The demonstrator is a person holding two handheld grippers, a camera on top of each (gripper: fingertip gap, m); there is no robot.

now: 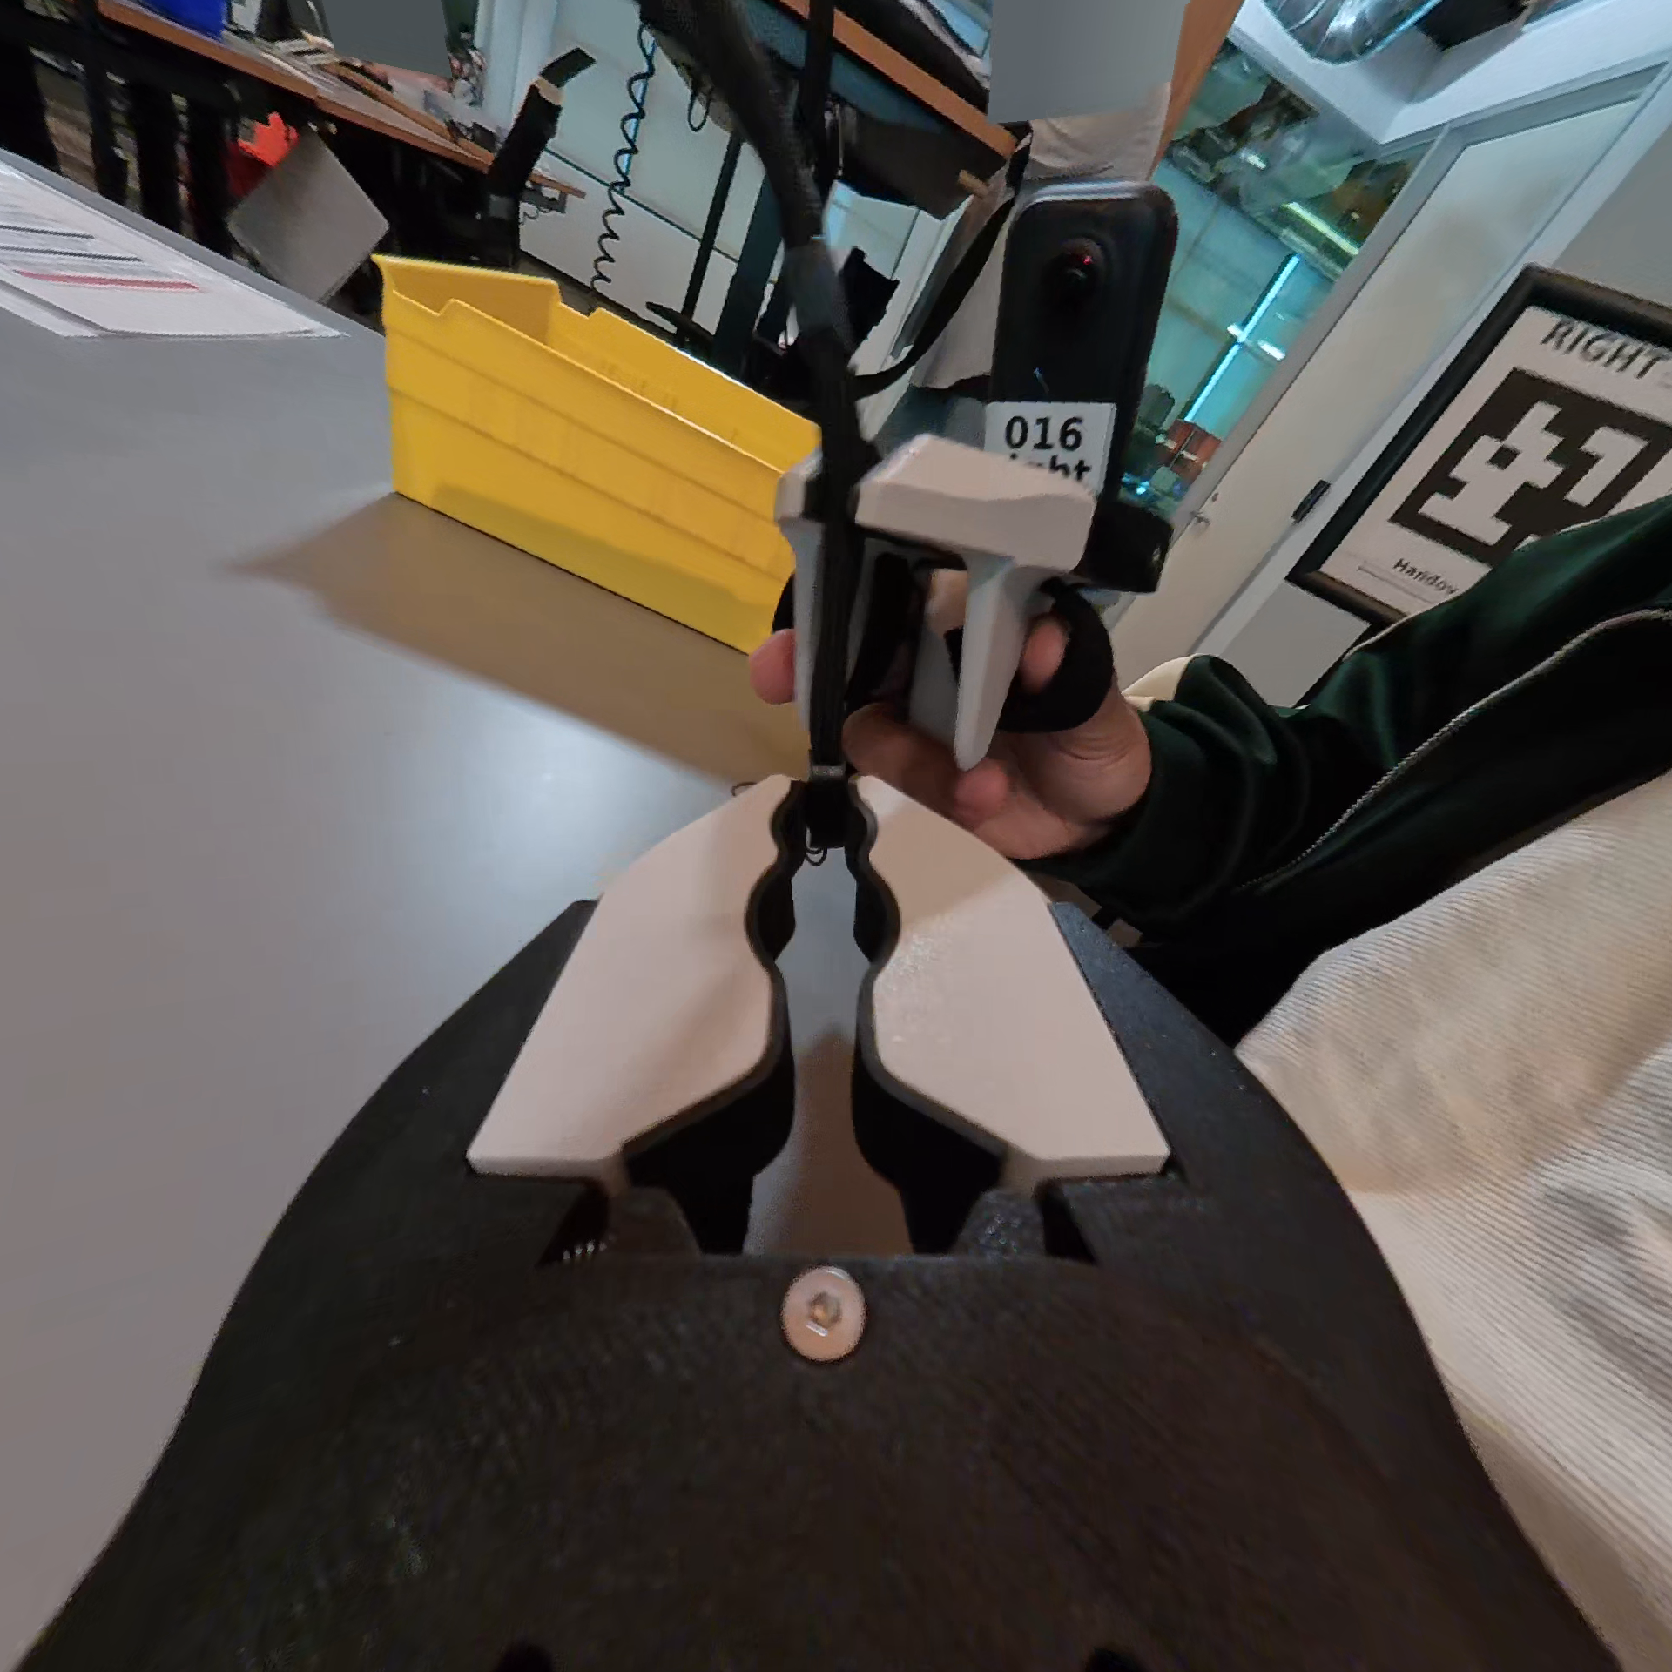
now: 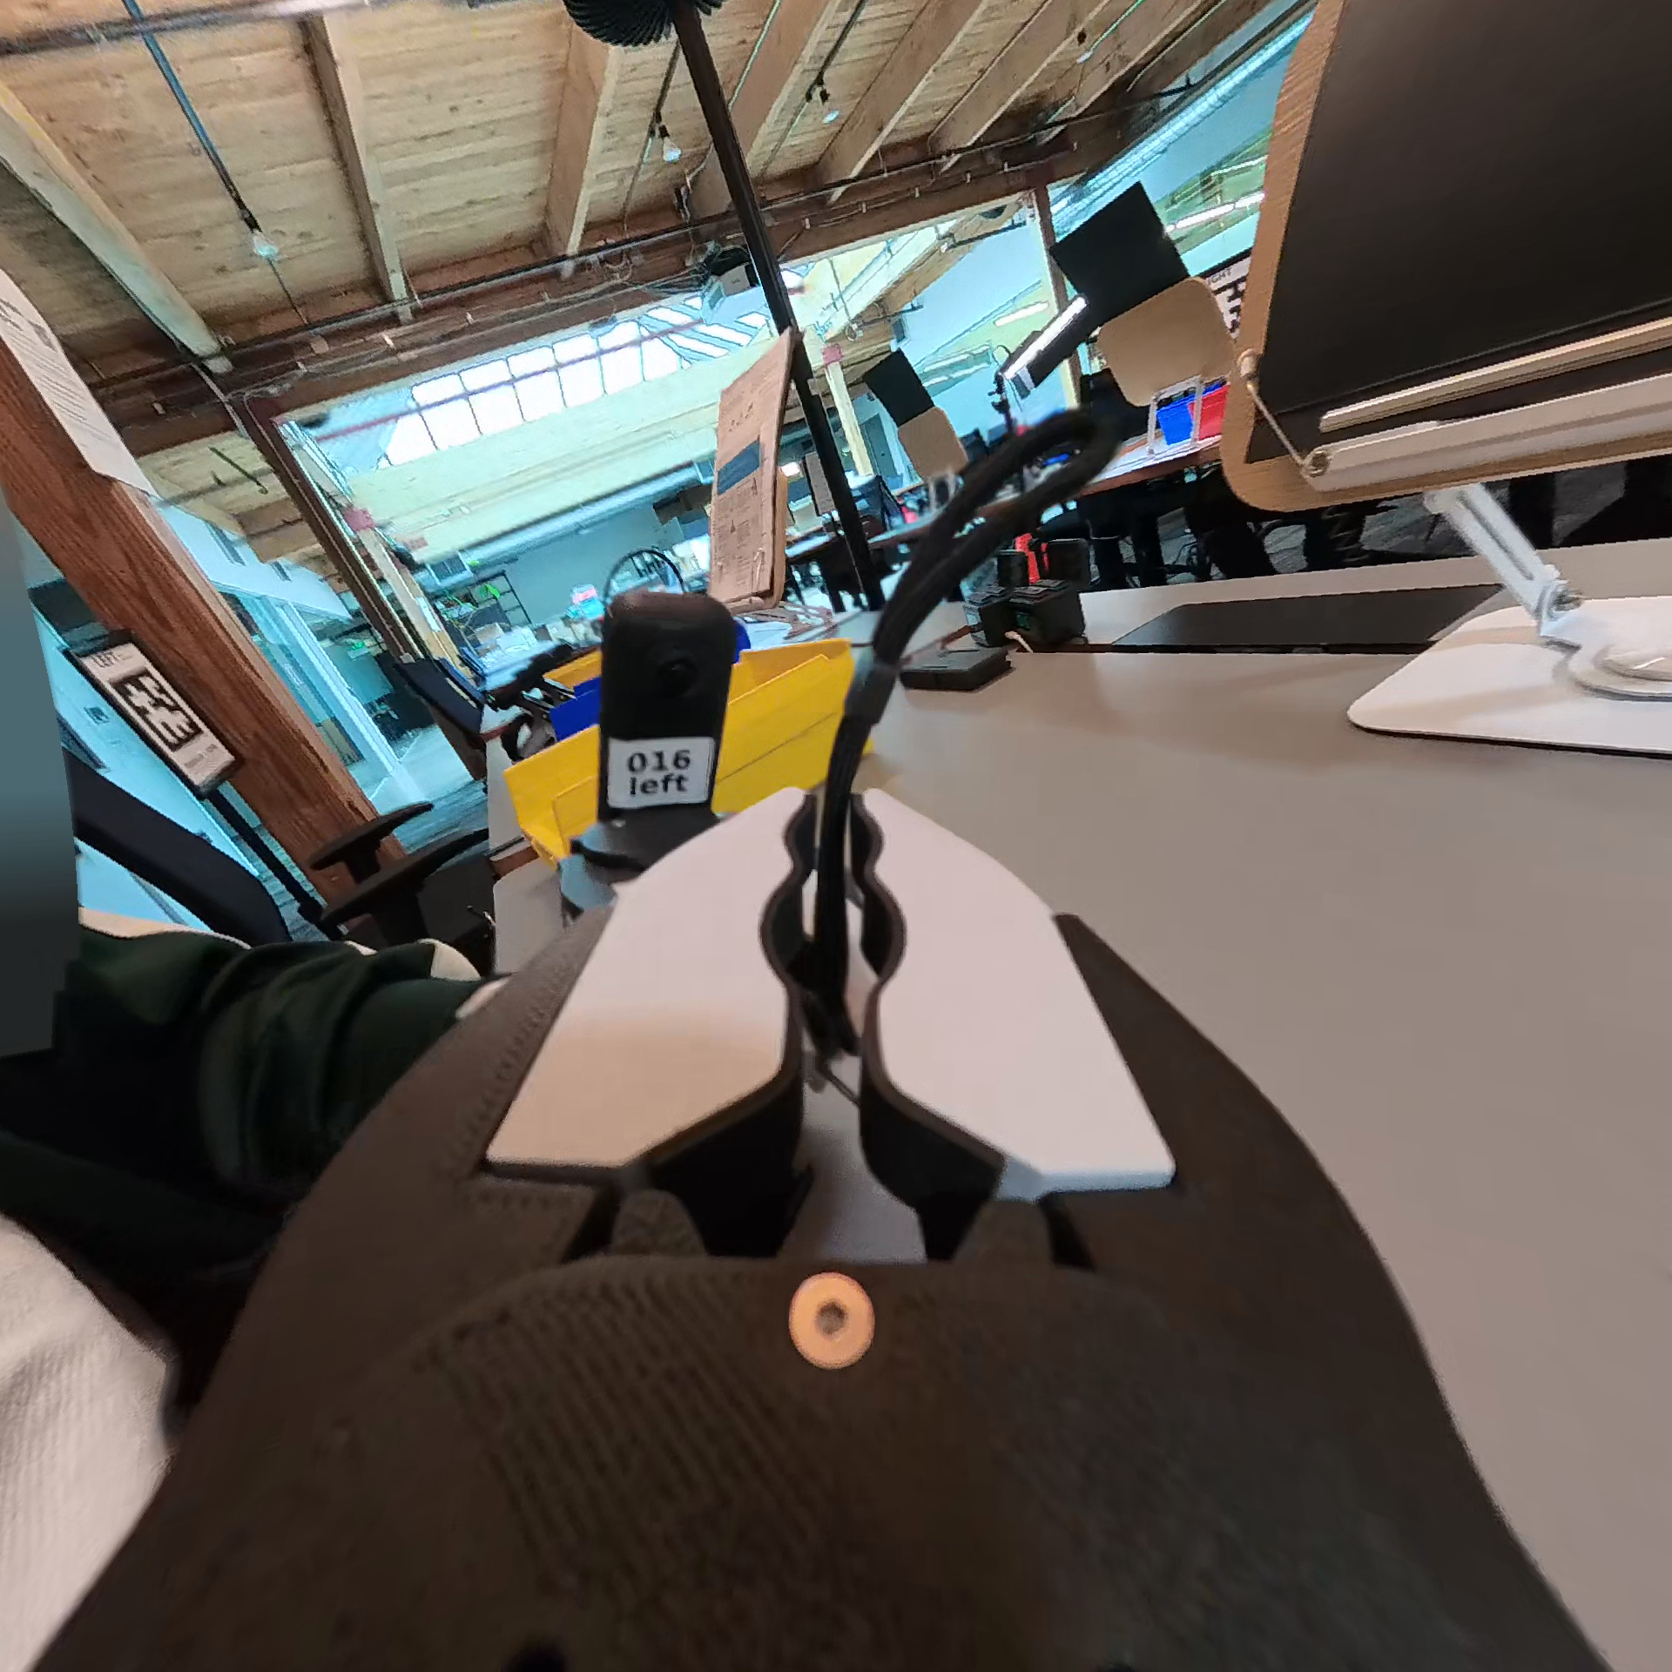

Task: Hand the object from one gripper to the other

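Left wrist view: the yellow bin (image 1: 579,443) stood on the grey table (image 1: 226,724); its contents were hidden from you. A blue bin (image 2: 579,701) sat just behind it, contents also unclear. Your left gripper (image 1: 821,814) was clenched at its tips on the lower end of the black cable bundle (image 1: 828,543). Your right gripper (image 2: 837,869) was clamped on the same bundle higher up. The bundle ran upright between both, its long axis near vertical, upper end curling over.
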